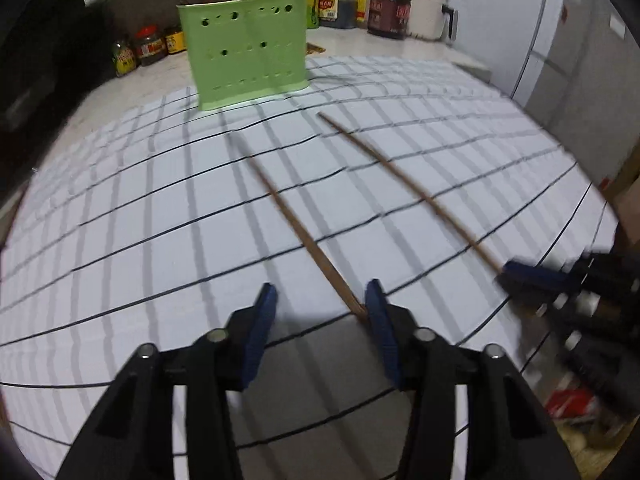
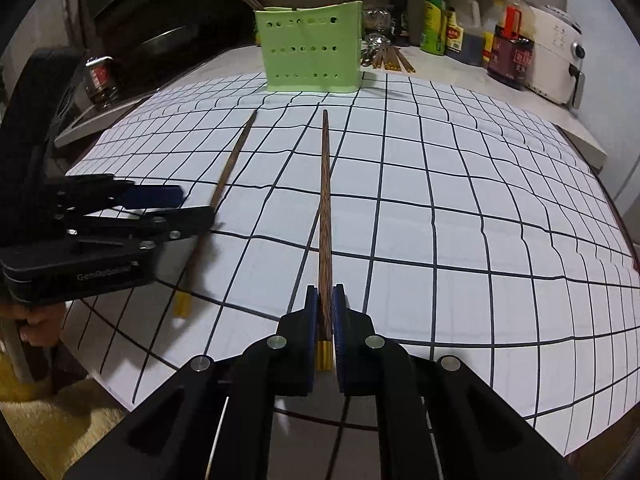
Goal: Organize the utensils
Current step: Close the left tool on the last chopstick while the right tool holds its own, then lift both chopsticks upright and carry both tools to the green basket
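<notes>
blurred: right gripper (image 1: pixel 520 276) | perhaps unreadable: bottle labels (image 2: pixel 516 60)

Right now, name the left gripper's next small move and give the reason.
Probably close the left gripper fully. Its pads stand apart around the left chopstick, which touches only one pad, whereas the right gripper already clamps the right chopstick.

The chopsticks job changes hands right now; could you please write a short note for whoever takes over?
Right gripper: shut on one chopstick near its yellow end.
Left gripper: fingers apart around the second chopstick, which lies against one finger; not yet clamped.
Green holder stands at the far edge of the grid mat, with utensils already in it.
Left: grip the second chopstick, put both into the holder.
</notes>
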`<state>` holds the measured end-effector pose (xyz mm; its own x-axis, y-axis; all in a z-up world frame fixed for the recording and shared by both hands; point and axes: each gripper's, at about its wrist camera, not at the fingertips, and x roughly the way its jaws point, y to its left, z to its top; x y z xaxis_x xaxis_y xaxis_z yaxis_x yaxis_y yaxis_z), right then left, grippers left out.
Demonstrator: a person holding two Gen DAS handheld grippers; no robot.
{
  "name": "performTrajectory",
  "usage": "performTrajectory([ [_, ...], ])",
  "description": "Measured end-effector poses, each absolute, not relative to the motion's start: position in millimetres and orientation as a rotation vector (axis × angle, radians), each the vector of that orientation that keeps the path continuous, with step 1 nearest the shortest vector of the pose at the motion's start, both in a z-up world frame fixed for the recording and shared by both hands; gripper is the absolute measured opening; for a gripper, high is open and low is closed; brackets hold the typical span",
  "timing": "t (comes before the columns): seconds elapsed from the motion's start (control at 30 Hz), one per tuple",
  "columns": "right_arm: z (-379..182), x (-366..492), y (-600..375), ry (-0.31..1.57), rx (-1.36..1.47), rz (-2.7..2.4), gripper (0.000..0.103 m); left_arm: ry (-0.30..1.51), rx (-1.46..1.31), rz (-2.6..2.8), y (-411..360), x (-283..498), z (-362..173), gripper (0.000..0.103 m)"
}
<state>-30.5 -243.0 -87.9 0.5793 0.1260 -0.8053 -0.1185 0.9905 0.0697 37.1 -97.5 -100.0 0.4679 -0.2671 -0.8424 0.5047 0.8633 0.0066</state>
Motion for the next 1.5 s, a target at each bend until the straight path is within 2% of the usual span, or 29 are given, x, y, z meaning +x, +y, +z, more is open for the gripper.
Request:
performTrajectory([
  [0.07, -88, -30, -245, 0.939, 0.021, 0.148, 0.011, 0.969, 0.314, -0.445, -85, 35, -100, 0.023],
  [0.1, -88, -29, -246, 0.935, 0.023, 0.146, 0.011, 0.972, 0.315, -0.441, -77, 34, -99, 0.021],
  [0.2, -89, -28, -245, 0.931, 0.025, 0.149, 0.015, 0.976, 0.300, -0.424, -57, 37, -97, 0.021],
  [0.27, -88, -29, -244, 0.927, 0.032, 0.165, 0.024, 0.976, 0.258, -0.454, -43, 34, -96, 0.021],
  [0.37, -88, -33, -239, 0.919, 0.011, 0.173, 0.031, 0.969, 0.221, -0.510, -35, 27, -96, 0.022],
  [0.47, -88, -39, -238, 0.913, -0.002, 0.171, 0.031, 0.942, 0.221, -0.534, -30, 12, -97, 0.033],
  [0.97, -90, -58, -228, 0.860, -0.024, 0.185, 0.032, 0.857, 0.226, -0.474, -27, -10, -102, 0.033],
  [1.1, -90, -58, -229, 0.854, -0.025, 0.173, 0.027, 0.845, 0.211, -0.477, -27, -5, -102, 0.033],
  [1.23, -91, -57, -234, 0.849, -0.010, 0.155, 0.015, 0.824, 0.208, -0.495, -30, -3, -104, 0.033],
  [1.27, -91, -57, -234, 0.846, -0.011, 0.148, 0.010, 0.819, 0.211, -0.496, -32, -3, -104, 0.030],
  [1.3, -91, -57, -233, 0.843, -0.016, 0.144, 0.007, 0.813, 0.215, -0.497, -32, -3, -104, 0.020],
  [1.37, -90, -58, -232, 0.841, -0.023, 0.140, 0.007, 0.814, 0.207, -0.503, -31, -2, -104, 0.007],
  [1.5, -84, -56, -235, 0.838, -0.004, 0.144, 0.007, 0.784, 0.173, -0.489, -22, -1, -94, 0.007],
])
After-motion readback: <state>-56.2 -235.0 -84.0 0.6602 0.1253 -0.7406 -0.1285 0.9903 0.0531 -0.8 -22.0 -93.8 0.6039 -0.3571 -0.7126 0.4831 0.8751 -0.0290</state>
